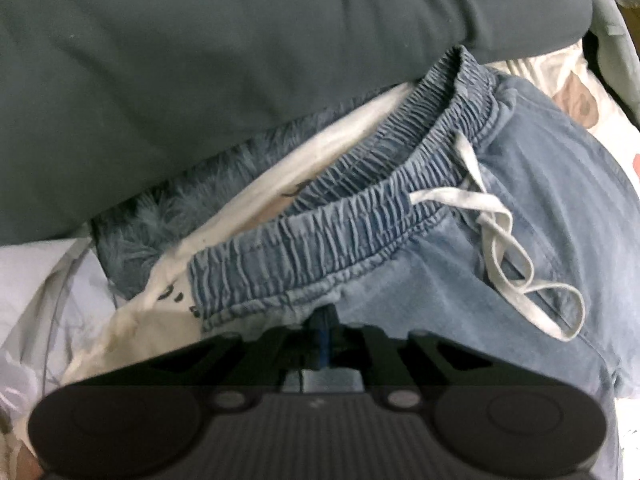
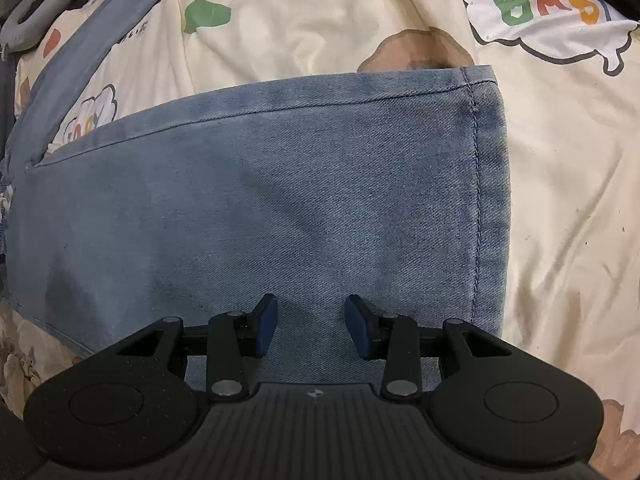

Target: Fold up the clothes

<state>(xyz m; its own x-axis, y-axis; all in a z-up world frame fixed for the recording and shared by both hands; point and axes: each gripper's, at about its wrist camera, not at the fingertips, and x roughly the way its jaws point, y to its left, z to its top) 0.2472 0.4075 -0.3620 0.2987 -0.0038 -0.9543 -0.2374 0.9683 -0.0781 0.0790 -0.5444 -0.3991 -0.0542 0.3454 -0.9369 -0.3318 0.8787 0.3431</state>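
Left wrist view: our left gripper points steeply down, its blue pads pressed together just below the gathered elastic waistband of a pair of light blue denim trousers. The denim bunches right at the pad tips, so we read the jaws as pinched on the cloth under the waistband, though the tips themselves are partly hidden. A white drawstring loops loosely to the right of the gripper. Beyond the waistband lie a white printed garment, a strip of fuzzy blue fabric, and further ahead a broad dark grey-green cloth.

Right wrist view: our right gripper hovers over the flat hemmed leg end of the same denim trousers, jaws partly apart, nothing between the blue pads. Stitched hem runs down to the right of the gripper. The denim lies on a cream cartoon-print bedsheet, which spreads ahead and to the right. A grey curved object sits far ahead to the left.
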